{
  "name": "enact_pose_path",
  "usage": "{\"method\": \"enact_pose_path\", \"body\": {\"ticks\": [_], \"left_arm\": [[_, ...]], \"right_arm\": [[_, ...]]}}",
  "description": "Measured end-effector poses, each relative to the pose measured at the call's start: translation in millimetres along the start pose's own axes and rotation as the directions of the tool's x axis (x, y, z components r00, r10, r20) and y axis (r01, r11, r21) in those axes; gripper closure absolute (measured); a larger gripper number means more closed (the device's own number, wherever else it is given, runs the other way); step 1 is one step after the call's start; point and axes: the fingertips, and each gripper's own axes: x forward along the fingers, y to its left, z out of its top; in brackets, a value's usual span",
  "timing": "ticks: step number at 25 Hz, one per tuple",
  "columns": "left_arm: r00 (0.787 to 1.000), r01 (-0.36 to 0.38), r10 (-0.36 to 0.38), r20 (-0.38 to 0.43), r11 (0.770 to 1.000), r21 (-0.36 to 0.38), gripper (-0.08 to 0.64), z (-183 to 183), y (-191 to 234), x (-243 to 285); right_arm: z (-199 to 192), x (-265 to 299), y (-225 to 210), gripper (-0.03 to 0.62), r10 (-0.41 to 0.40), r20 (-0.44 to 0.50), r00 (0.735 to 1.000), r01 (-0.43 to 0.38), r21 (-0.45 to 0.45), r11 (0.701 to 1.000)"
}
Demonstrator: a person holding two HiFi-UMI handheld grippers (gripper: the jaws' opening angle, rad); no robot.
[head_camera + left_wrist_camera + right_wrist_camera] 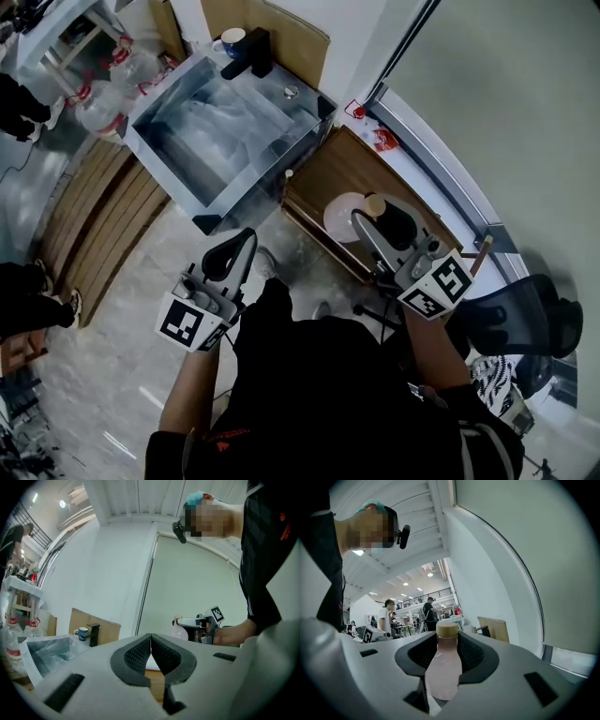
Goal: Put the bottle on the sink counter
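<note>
At the lower centre of the head view, both forearms reach forward from the person's dark sleeves, each bearing a gripper held level. The left gripper [242, 242] sits at centre left, above pale floor, with its marker cube toward the bottom of the frame. The right gripper [373, 217] sits at centre right, over a brown wooden surface [342, 159].

Left gripper view: the left gripper's [150, 641] ribbed pads meet at the tips, with nothing between them.

Right gripper view: the right gripper [446, 644] has its jaws standing wide and clamped on the bottle [443, 667]. The bottle is pale pink, upright, held at its upper body, with its tan cap [446, 630] just above the pads.

In the head view the bottle [339, 217] is off any surface, right of the sink [159, 173], which fills the upper centre. A black faucet [248, 52] and a mug [232, 39] stand at the sink's far edge.

Not determinable: the bottle's base, cut off by the gripper body in the right gripper view and unclear from above; both hands, largely covered by the marker cubes
</note>
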Motion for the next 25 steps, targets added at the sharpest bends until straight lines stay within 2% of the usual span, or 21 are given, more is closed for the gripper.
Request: {"method": "enact_pose_path", "body": {"ticks": [5,12,25], "left_arm": [[0.999,0.032,-0.032,0.005,0.999,0.021,0.540,9,50,6],[0.997,0.074,-0.074,-0.035,0.997,-0.001,0.540,19,107,15],[0.991,0.106,-0.108,-0.081,0.994,-0.034,0.541,6,162,50]], "right_arm": [[-2,47,-13,0.455,-0.040,-0.011,0.999,0.040,0.000,0.999],[2,102,-29,0.454,-0.098,-0.001,0.995,0.098,0.000,0.995],[-13,157,-93,0.455,-0.172,-0.014,0.985,0.172,0.019,0.985]]}}
